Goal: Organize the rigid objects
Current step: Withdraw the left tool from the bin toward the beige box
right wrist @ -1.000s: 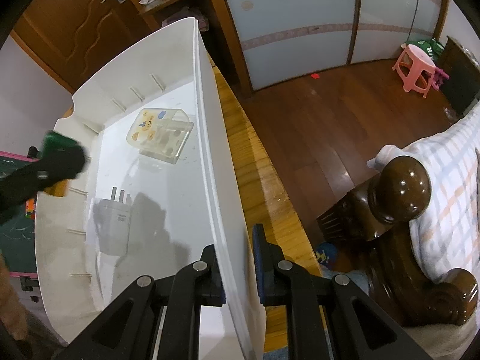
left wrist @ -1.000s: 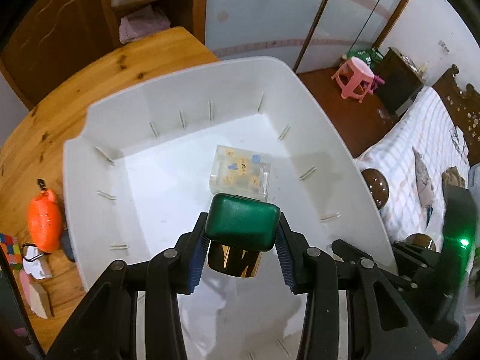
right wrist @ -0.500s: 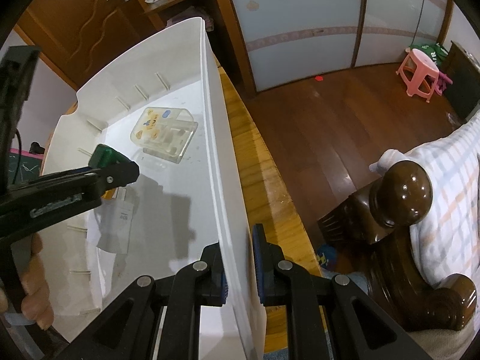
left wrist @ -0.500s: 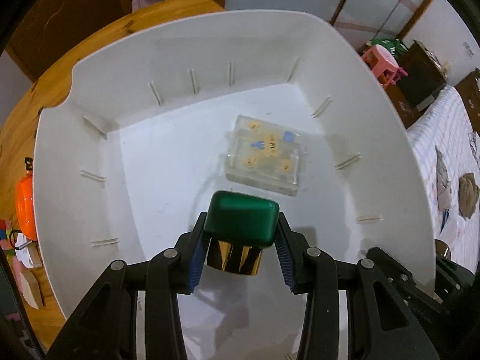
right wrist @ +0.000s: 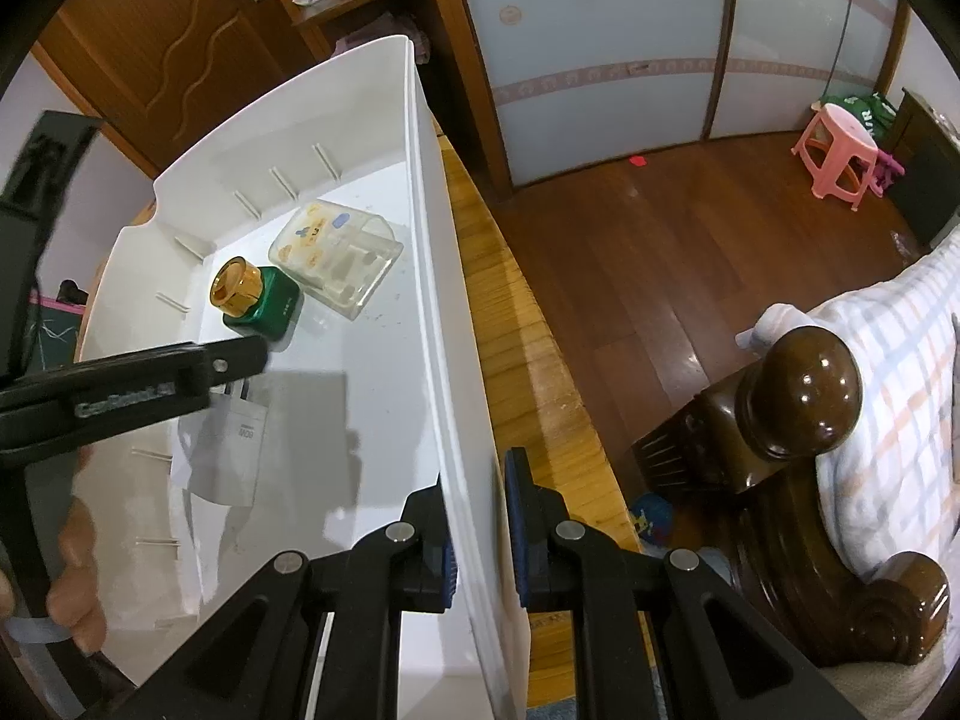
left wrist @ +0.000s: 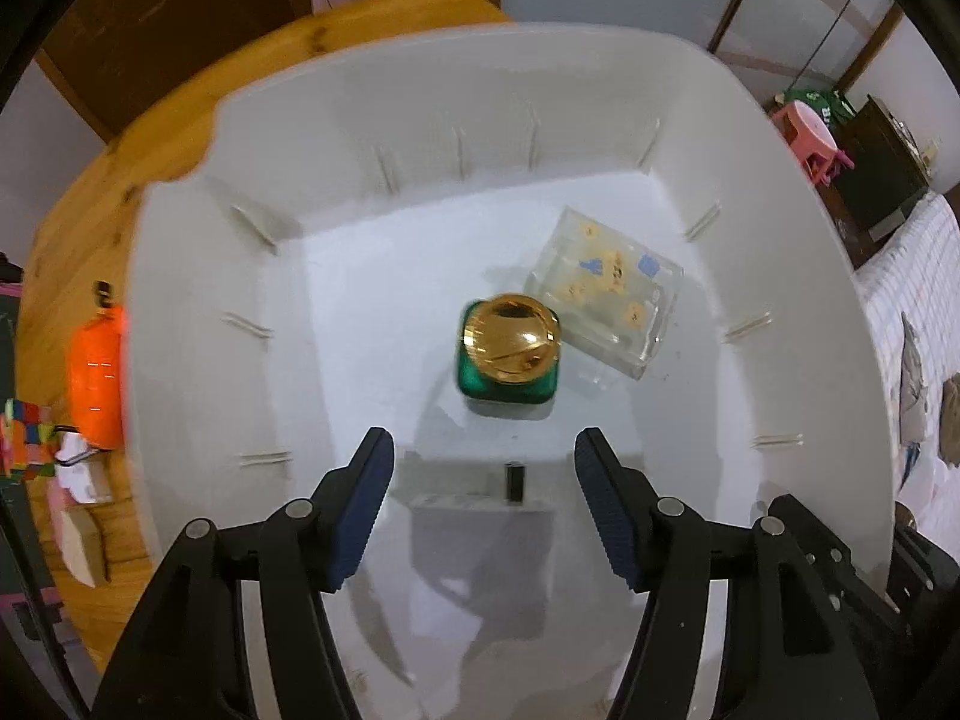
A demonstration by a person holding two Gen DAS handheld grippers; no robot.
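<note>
A green bottle with a gold cap stands cap-up on the floor of the white bin, touching a clear plastic box with cartoon prints. My left gripper hangs just above and in front of the bottle. Its jaws are opening and nothing is between them. A white plug adapter lies under it. From the right wrist, the bottle, box and adapter show inside the bin, with the left gripper over them. My right gripper is shut on the bin wall.
The bin sits on a wooden table. An orange object and a colourful cube lie left of the bin. A dark bedpost and a checked bed stand to the right, with a pink stool on the floor beyond.
The left jaws opened and let go of the green bottle, which now stands in the bin beside the clear box. The left gripper sank closer to the bin. The right gripper kept its hold.
</note>
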